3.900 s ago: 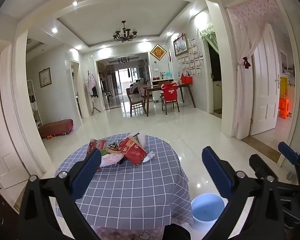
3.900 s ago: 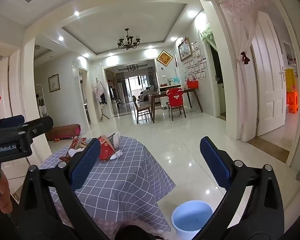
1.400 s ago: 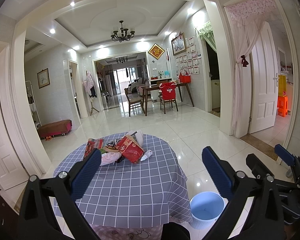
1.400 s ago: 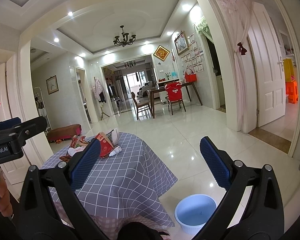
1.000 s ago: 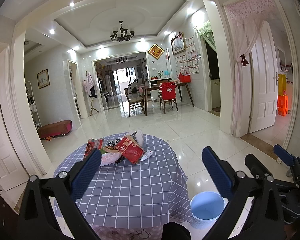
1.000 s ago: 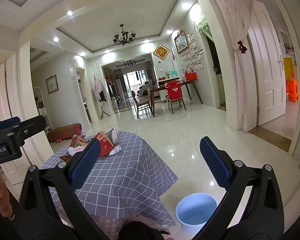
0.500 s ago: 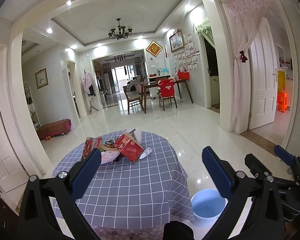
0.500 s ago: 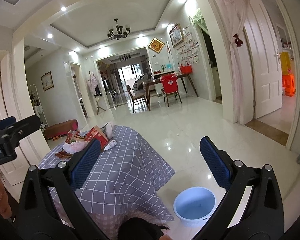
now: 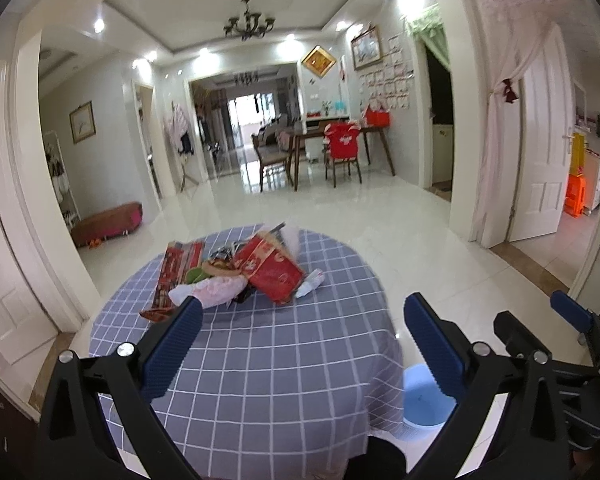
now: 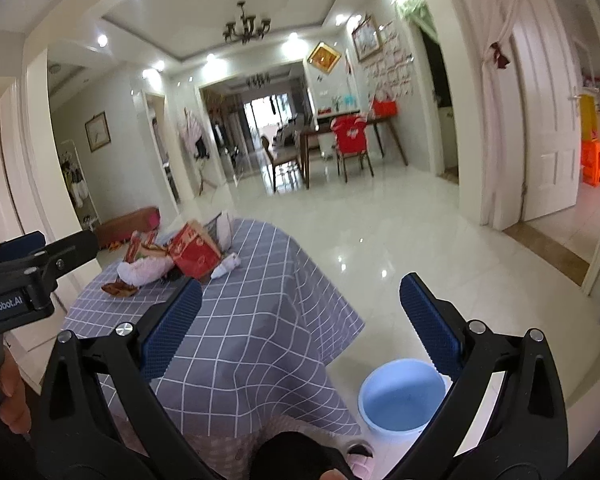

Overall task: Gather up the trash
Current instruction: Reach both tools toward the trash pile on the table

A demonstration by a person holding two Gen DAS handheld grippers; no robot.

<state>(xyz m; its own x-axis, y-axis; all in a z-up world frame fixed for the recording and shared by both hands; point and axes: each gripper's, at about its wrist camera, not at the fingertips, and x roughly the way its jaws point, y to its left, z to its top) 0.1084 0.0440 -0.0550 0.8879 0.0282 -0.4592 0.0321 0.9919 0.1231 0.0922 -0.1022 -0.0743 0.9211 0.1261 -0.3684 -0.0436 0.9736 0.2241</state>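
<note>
The left gripper is hovering above the near edge of a round table draped in a grey-blue checked cloth, its blue-padded jaws standing wide apart with nothing between them. The right gripper is hanging off the table's right side, its jaws also spread wide and gripping nothing.

The trash is lying in a heap on the far half of the table, at about 11 o'clock from the left gripper. In the heap, a red box is sitting tilted near the middle, a long red wrapper is stretching along the heap's 9 o'clock side, a pale pink crumpled bag is resting at its near edge, and a small white wad is lying just beside the red box at its 4 o'clock. From the right wrist view the same heap is showing at 10 o'clock.

A light blue bucket is standing on the shiny white floor, just beside the hanging cloth at the table's 4 o'clock corner and below the right gripper. It is looking bare inside. A hand is wrapping the left gripper's handle at the edge of the right wrist view.
</note>
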